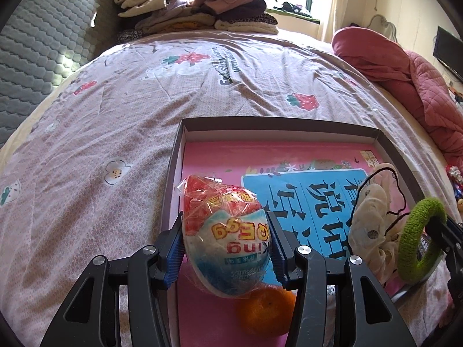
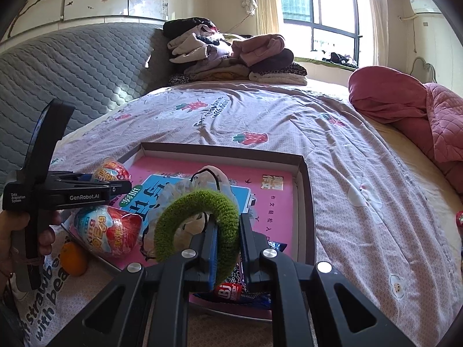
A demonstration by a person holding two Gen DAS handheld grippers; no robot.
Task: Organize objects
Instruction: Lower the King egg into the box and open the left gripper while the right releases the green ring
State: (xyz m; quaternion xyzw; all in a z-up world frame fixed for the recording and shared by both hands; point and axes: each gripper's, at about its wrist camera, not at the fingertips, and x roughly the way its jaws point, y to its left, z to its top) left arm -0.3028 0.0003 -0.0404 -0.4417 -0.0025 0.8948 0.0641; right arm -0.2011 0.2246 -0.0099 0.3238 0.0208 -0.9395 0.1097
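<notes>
My left gripper (image 1: pixel 225 217) is shut on a King Egg toy egg (image 1: pixel 225 237) in clear wrap, held over the near left part of a shallow cardboard box (image 1: pixel 277 124). A pink book (image 1: pixel 220 156) lines the box. From the right wrist view the left gripper (image 2: pixel 127 186) shows side-on with the egg (image 2: pixel 110 172) between its fingers. A second egg (image 2: pixel 107 231) lies below it at the box corner. My right gripper (image 2: pixel 227 222) is shut on a green knitted ring (image 2: pixel 199 225) above a cream scrunchie (image 2: pixel 185 188) inside the box (image 2: pixel 220 149).
An orange (image 2: pixel 73 257) sits beside the box's near left corner. Snack packets (image 2: pixel 228 289) lie under my right gripper. Folded clothes (image 2: pixel 231 55) are piled at the bed's head, and a red quilt (image 2: pixel 405 107) is bunched at the right. A hand (image 2: pixel 17 231) holds the left gripper.
</notes>
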